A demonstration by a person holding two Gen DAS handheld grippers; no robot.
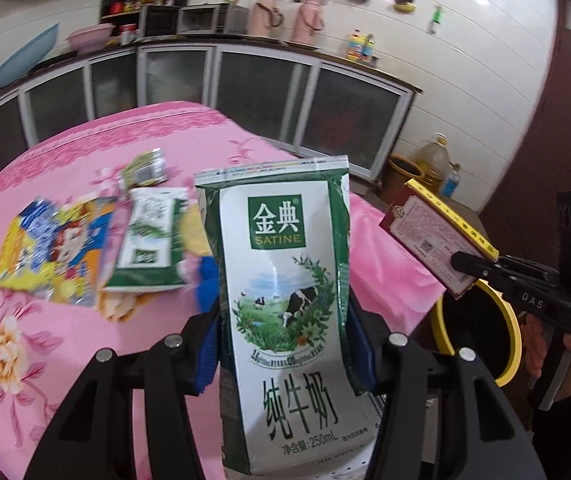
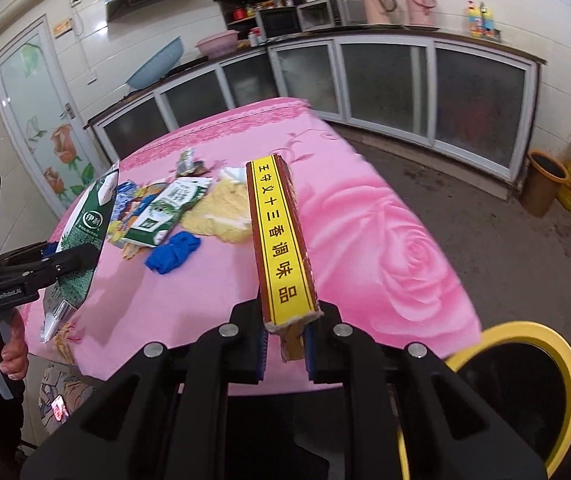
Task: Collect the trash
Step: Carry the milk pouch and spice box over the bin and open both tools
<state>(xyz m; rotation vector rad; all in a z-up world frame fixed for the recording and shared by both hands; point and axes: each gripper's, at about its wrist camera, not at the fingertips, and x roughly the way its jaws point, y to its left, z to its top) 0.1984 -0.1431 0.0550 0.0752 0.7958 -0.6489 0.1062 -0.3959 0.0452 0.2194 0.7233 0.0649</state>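
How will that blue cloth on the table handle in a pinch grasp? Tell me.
The blue cloth lies bunched in soft folds, so it is probably floppy and would sag. It looks thin, so likely light. It shouldn't roll or tip.

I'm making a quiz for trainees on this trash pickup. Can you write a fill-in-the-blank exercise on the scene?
1. The left claw is shut on a ____ carton.
2. The seasoning box is held by the ____ claw.
3. The bin beside the table has a ____ rim.
4. The crumpled glove on the table is ____.

Missing words: milk; right; yellow; blue
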